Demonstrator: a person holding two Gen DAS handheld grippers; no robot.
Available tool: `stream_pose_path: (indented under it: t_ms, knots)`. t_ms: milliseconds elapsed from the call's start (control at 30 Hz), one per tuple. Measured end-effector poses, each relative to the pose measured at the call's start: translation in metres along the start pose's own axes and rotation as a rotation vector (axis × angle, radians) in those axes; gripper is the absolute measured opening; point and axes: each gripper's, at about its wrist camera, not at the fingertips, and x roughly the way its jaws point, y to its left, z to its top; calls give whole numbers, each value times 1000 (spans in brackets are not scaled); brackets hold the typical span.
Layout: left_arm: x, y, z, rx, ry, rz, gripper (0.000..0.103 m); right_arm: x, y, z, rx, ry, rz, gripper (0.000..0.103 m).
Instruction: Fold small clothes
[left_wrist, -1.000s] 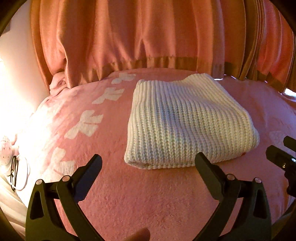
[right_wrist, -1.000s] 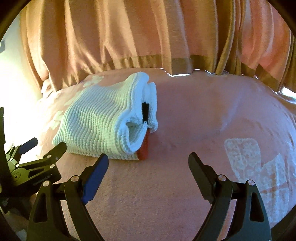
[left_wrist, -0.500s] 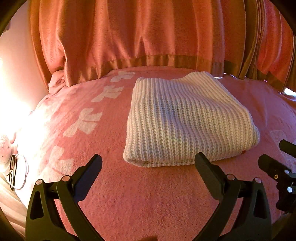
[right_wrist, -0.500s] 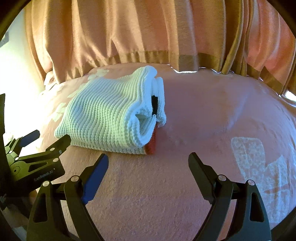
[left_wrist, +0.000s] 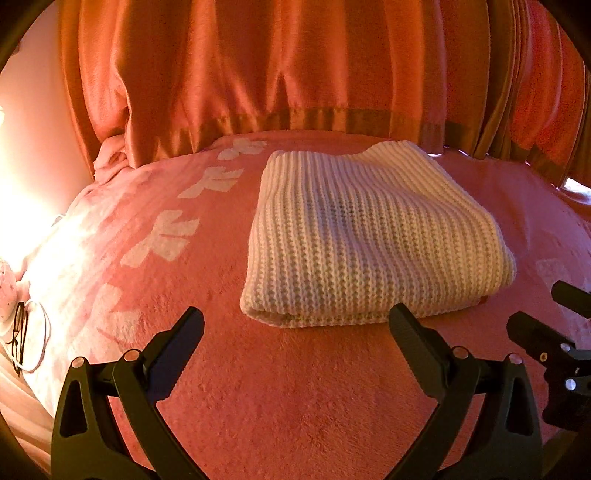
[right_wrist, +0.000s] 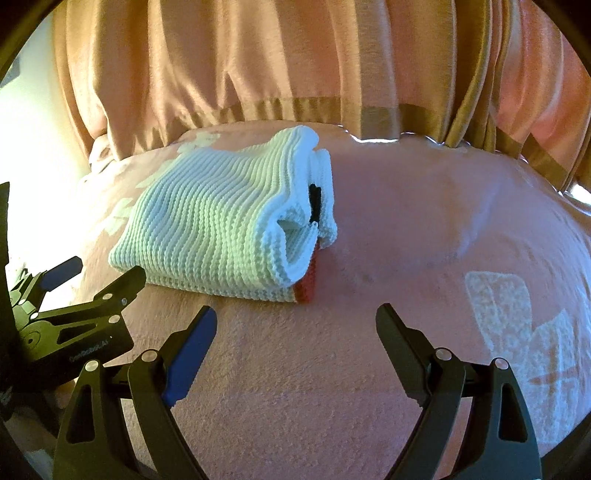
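Observation:
A white ribbed knit garment (left_wrist: 369, 240) lies folded into a flat rectangle on the pink blanket (left_wrist: 295, 387). In the right wrist view the knit garment (right_wrist: 221, 229) shows its stacked open edges on the right, with a red trim at the bottom corner. My left gripper (left_wrist: 295, 328) is open and empty, just short of the garment's near edge. My right gripper (right_wrist: 295, 325) is open and empty, near the garment's front right corner. Each gripper shows at the edge of the other's view: the right gripper (left_wrist: 554, 343) and the left gripper (right_wrist: 66, 314).
Orange curtains (left_wrist: 295, 66) hang behind the bed. The blanket has white bow prints (left_wrist: 166, 236) along the left and one bow print (right_wrist: 535, 332) at the right. A cable loop (left_wrist: 26, 339) and a small pale object lie at the far left edge.
Both grippers have risen or pulled back slightly, so the garment sits a little lower and closer in both views. The garment has not moved. Both grippers stay open.

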Motion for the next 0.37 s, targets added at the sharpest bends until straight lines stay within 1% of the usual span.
stream_pose_path:
  t_ms: [100, 200, 367]
  knots:
    - [0, -1, 0, 7, 1, 0, 98, 0, 1, 0, -1, 2, 0, 86]
    - [4, 0, 0, -8, 29, 6, 98, 1, 0, 0, -1, 3, 1, 86]
    - [5, 1, 1, -15, 28, 6, 98, 1, 1, 0, -6, 5, -1, 86]
